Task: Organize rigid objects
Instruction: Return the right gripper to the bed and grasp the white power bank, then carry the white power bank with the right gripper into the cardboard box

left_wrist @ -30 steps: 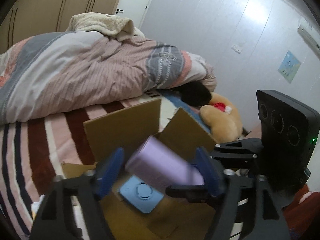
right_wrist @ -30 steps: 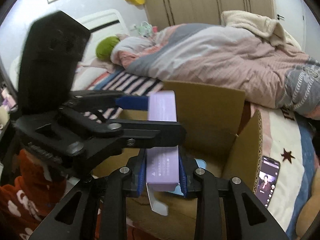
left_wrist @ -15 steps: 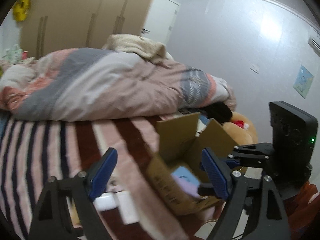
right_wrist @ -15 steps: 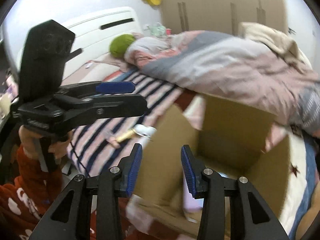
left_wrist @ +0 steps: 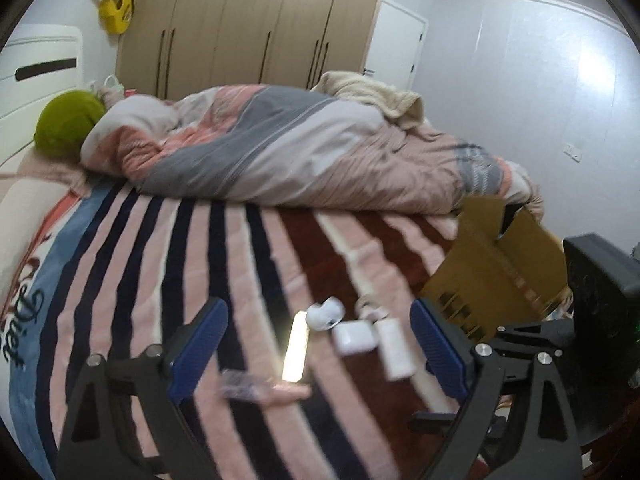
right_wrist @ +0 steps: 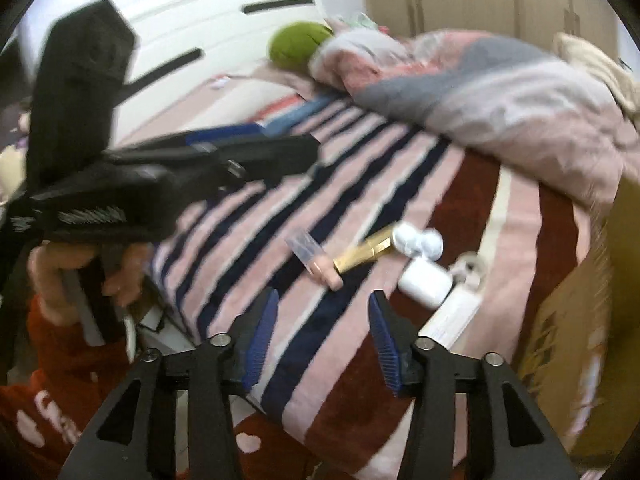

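Observation:
Several small items lie on the striped blanket. They are a round white earbud case [left_wrist: 325, 314] [right_wrist: 418, 242], a white box-like case [left_wrist: 354, 338] [right_wrist: 424, 282], a white bottle [left_wrist: 394, 348] [right_wrist: 452, 316], a gold tube [left_wrist: 296, 346] [right_wrist: 362, 254] and a clear-capped pink tube [left_wrist: 260, 390] [right_wrist: 312, 258]. My left gripper [left_wrist: 318, 344] hangs above them with its jaws opening wide and nothing between them. My right gripper [right_wrist: 323, 340] is nearer the bed's edge, short of the tubes, with its jaws opening and empty. The cardboard box [left_wrist: 496, 264] [right_wrist: 580, 320] stands to the right.
A bunched pink and grey quilt [left_wrist: 300, 152] fills the far side of the bed, with a green cushion [left_wrist: 68, 124] by the headboard. In the right wrist view a hand [right_wrist: 120, 276] holds the left gripper [right_wrist: 288, 142] at upper left. Wardrobes line the back wall.
The right gripper let go of the purple box over the cardboard box and opened. Both grippers swung left, away from the box, to the small items on the blanket.

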Tool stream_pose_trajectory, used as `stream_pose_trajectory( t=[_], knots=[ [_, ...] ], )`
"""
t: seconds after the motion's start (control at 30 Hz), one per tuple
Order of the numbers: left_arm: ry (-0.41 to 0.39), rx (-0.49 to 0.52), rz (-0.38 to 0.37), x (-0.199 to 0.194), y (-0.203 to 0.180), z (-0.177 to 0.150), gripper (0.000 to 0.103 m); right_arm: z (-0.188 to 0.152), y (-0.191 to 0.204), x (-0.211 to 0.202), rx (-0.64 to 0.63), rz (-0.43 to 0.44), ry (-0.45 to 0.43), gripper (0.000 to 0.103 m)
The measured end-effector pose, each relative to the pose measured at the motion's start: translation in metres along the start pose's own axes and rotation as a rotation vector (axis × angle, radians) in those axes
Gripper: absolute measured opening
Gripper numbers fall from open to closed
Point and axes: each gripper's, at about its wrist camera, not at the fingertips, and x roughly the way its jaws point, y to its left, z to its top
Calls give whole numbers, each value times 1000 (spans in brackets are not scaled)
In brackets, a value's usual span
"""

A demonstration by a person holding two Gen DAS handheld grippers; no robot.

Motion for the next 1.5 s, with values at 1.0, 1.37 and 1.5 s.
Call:
stream_pose_trajectory(
  t=[1.0, 1.37, 1.5],
  knots=[
    [75, -36, -119, 27, 26, -31, 91, -17, -12, 61, -45, -329, -29, 31],
    [46, -45, -339, -2, -25, 6, 64, 21, 35, -17, -177, -82, -201, 31],
    [19, -9, -352, -6, -52, 25, 48, 21, 20, -48, -167, -63, -246, 31]
  ],
)
